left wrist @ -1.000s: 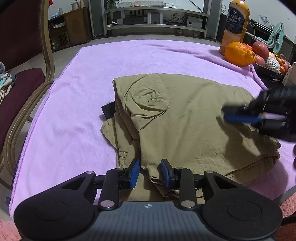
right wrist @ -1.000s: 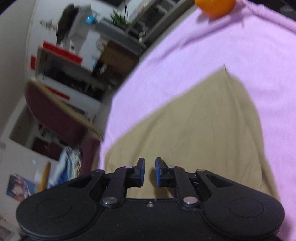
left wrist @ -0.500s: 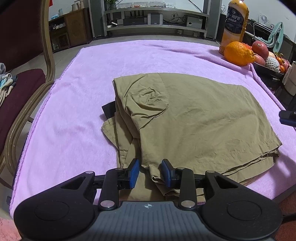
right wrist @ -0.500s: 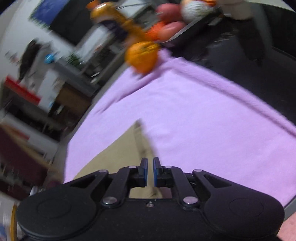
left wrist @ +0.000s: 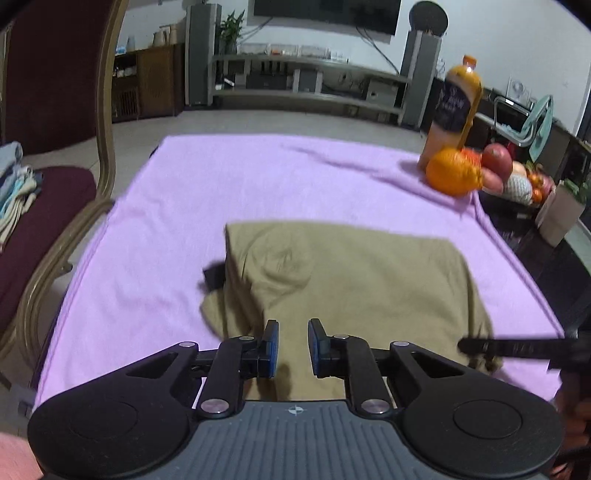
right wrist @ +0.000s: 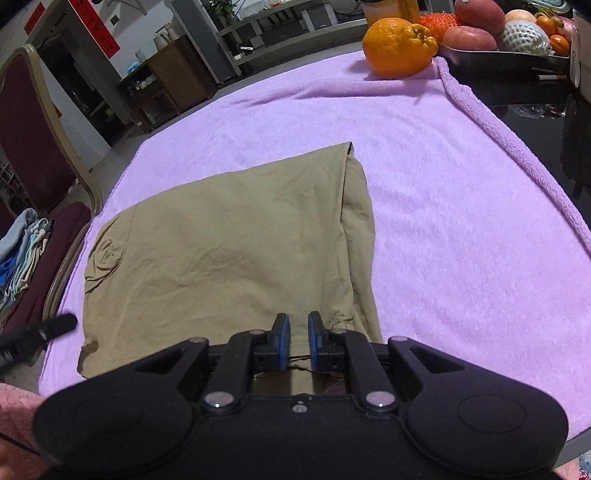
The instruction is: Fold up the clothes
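You face a white wall (left wrist: 517, 44) with a dark television (left wrist: 327, 14) mounted on it. Below it runs a long grey shelf unit (left wrist: 306, 88), flanked by two tall grey speakers (left wrist: 197, 55). A brown wooden cabinet (left wrist: 147, 85) stands to the left of them. The floor (left wrist: 258, 122) is pale and smooth. To your left sits a chair (left wrist: 55, 147) with a gold frame and dark red padding. The light is dim, indoor.

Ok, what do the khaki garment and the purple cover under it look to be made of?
Khaki garment: thin woven cloth, probably cotton or a blend; matte, with fine sharp creases and stitched hems. Purple cover: plush, towel-like fleece or terry; a fuzzy nap and a thick, nubbly edge show in the right wrist view. Exact fibre cannot be told.
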